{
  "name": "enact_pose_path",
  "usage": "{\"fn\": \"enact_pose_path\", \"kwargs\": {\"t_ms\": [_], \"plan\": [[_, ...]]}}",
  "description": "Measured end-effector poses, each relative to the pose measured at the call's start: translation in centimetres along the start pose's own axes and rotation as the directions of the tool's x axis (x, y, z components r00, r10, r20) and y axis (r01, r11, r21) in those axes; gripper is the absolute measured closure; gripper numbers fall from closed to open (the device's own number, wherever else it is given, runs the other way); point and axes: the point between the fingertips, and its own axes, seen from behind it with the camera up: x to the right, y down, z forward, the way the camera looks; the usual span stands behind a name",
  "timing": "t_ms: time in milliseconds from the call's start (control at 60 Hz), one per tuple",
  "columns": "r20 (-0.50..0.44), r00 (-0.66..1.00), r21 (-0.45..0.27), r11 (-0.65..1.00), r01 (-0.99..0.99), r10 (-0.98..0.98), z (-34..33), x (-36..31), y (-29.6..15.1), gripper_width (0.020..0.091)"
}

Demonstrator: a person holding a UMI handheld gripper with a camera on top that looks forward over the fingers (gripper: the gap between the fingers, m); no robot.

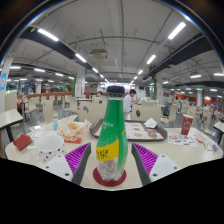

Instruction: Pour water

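Tongs [110, 163] reach forward over a cluttered table [165, 150], their two fingers flanking a green bottle [111, 130]. Purple pads [78, 156] on the inner faces sit at either side of the bottle's lower half, close against it, but whether both actually press on it cannot be told from this view.

Upright between the fingers, the bottle has a yellow label [108, 153] on its lower body and a dark cap on top. Its base meets a round red part [110, 175] low between the fingers; whether that is a coaster or part of the bottle is unclear.

Left of the fingers, a white plate [48, 143] lies on the table, with a red packet [22, 142] just beyond it toward the table's edge. Behind the plate is a pile of food and wrappers [72, 130]. Right of the bottle, a tray [146, 131] holds crumpled paper, and further right stands a red cup [186, 124] among scattered napkins.

Beyond the table stretches a large hall with rows of seating and long ceiling lights [48, 35]. A person in white [128, 102] stands well behind the bottle.
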Motion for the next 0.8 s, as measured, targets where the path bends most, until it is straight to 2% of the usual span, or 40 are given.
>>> {"fn": "enact_pose_path", "kwargs": {"t_ms": [17,83,333,467,600,750,800], "plan": [[-0.004,1.000,-0.003,1.000,-0.009,0.009,-0.4,0.1,0.1,0.0238],[-0.023,0.999,-0.006,0.999,-0.038,0.038,-2.5,0.8,0.1,0.0260],[-0.061,0.997,-0.004,0.999,-0.049,0.049,-14.3,1.3,0.5,0.0257],[-0.016,0.998,-0.036,0.998,-0.057,0.057,-20.5,-0.5,2.0,0.0254],[-0.002,1.000,-0.037,0.999,-0.001,0.001,-24.9,-1.2,3.2,0.0257],[0.000,0.999,-0.003,0.999,0.037,-0.037,-27.5,-1.5,2.9,0.0259],[0.013,1.000,0.029,0.999,0.028,-0.028,-27.8,-1.9,2.5,0.0258]]}}
